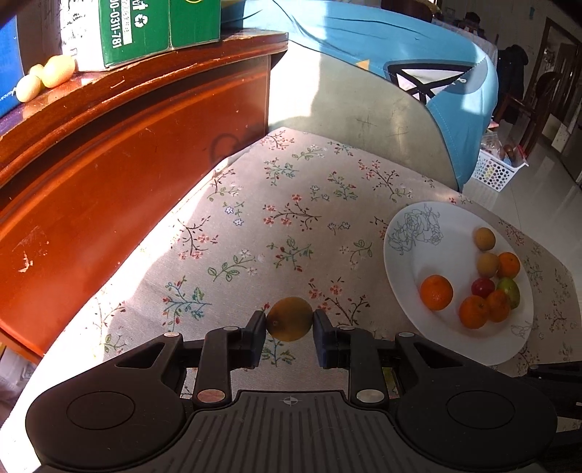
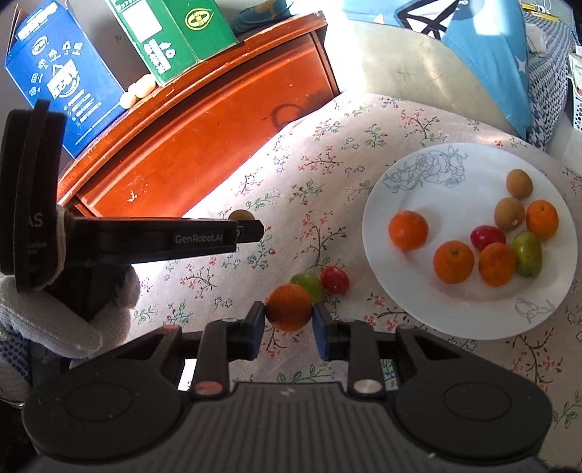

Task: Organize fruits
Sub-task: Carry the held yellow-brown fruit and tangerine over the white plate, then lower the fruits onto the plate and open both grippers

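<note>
My left gripper (image 1: 290, 322) is shut on a small brown round fruit (image 1: 290, 319), held over the floral cloth left of the white plate (image 1: 407, 233). In the right wrist view the left gripper (image 2: 251, 227) reaches in from the left with the brown fruit (image 2: 242, 214) at its tip. My right gripper (image 2: 288, 313) is shut on a small orange (image 2: 289, 307). A green fruit (image 2: 311, 283) and a red fruit (image 2: 334, 279) lie on the cloth just beyond it. The plate (image 2: 400, 189) holds several oranges, brown fruits, a red and a green one.
A red-brown wooden cabinet (image 2: 203, 138) stands along the left, with a green box (image 2: 174, 32), a blue box (image 2: 62, 80) and pale fruits (image 1: 47, 74) on top. A blue cushion (image 1: 418, 62) lies behind. A white basket (image 1: 494, 171) stands on the floor at the far right.
</note>
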Demonstrator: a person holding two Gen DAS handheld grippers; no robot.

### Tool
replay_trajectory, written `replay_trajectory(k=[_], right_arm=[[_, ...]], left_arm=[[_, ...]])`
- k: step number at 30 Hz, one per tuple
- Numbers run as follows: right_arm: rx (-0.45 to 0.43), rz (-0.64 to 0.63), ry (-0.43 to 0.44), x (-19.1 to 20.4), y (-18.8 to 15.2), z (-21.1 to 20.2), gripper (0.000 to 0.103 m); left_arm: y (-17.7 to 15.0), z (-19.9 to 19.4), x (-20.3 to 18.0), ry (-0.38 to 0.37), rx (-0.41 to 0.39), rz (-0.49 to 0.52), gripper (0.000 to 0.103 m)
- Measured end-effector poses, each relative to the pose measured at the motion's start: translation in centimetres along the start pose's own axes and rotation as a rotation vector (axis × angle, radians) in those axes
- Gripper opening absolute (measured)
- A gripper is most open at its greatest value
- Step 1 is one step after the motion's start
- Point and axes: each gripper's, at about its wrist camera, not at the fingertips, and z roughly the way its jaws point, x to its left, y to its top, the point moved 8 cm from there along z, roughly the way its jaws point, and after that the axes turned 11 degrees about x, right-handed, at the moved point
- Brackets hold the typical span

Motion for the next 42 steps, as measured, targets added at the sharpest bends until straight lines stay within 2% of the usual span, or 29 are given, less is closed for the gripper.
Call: replay_trajectory(k=[8, 13, 29, 33, 37, 42], right_arm=[[-0.157, 0.107, -0.039, -4.1, 3.8, -4.7, 0.028], [-0.197, 0.146, -0.075, -6.4, 4.8, -6.1, 0.028], [-0.186, 0.236, -0.112, -11.3, 7.1, -5.4, 0.028], [-0.151, 0.246, -0.129, -12.2, 7.0, -4.1, 0.028], [-0.111, 0.264, -0.125, -12.9, 6.9, -2.7, 0.028], [-0.082, 0.274, -0.135, -13.2, 6.6, -1.5, 0.031]], left_arm=[[2.1, -1.7, -2.0, -0.06, -0.066, -0.016, 0.025], [2.9, -1.8, -3.9, -0.096, -0.078, -0.003, 0.025], [4.1, 0.2, -9.3, -0.168, -0.063, 0.05, 0.025], [4.3, 0.6, -9.1, -0.166, -0.057, 0.037, 0.025], [4.6, 0.9, -7.8, -0.165, -0.051, -0.023, 0.025], [4.9, 0.5, -7.4, -0.164, -0.059, -0.027, 0.026]])
